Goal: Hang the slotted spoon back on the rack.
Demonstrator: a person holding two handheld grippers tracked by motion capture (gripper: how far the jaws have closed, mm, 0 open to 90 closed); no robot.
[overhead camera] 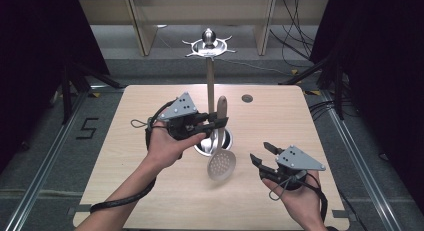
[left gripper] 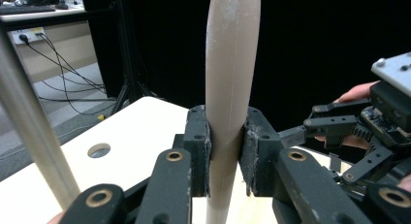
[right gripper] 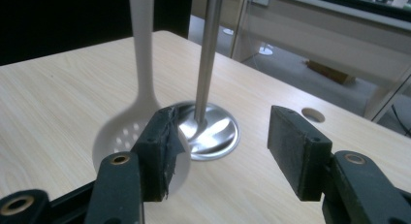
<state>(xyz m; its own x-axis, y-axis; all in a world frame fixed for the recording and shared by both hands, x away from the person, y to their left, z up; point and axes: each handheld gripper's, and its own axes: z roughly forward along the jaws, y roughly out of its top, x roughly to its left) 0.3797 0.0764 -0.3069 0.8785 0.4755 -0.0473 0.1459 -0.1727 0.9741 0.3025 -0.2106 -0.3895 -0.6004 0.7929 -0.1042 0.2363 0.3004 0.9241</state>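
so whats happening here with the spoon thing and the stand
A person holds a pair of tongs in each hand. The left tongs are shut on the handle of a pale slotted spoon, which hangs bowl-down above the wooden table, right beside the metal utensil stand with hooks at its top. The right tongs are open and empty, just to the right of the spoon's bowl.
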